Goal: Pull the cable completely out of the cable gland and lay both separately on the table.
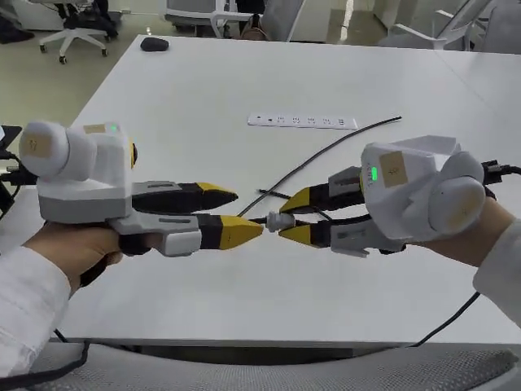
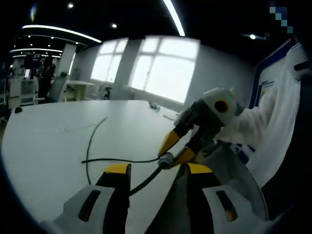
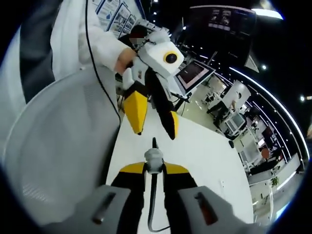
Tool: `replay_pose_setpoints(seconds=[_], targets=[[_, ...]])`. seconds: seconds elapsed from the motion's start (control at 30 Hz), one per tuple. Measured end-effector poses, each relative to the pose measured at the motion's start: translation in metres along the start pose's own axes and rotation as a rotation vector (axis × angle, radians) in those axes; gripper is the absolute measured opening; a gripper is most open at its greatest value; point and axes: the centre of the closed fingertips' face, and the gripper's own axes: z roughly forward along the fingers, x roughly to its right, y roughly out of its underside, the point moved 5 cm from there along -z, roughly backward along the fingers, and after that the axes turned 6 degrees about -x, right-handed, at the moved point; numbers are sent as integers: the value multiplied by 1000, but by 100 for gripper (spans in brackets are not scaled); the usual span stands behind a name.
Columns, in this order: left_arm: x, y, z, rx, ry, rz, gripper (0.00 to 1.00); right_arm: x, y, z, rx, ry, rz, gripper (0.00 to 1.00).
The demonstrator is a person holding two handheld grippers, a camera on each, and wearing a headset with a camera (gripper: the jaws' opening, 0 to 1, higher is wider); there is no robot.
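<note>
In the head view part of the cable near the cable gland is hidden by the jaws of the right gripper. In the right gripper view the gland's rear is buried between the jaws, and the cable runs off the bottom edge. In the left gripper view its near end drops out of sight between the jaws of the left gripper. The power strip has sockets too small to count. A dark object at the far end of the surface is too small to name.
</note>
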Motion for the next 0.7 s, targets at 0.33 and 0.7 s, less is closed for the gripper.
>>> replay_pose_setpoints(seconds=[0.33,0.7], targets=[[15,-11,7,43,81,-8,27,0,-20,-16,23,16,-28,12],[26,-8,8,64,141,-16,18,-2,-29,-20,14,13,-68,12]])
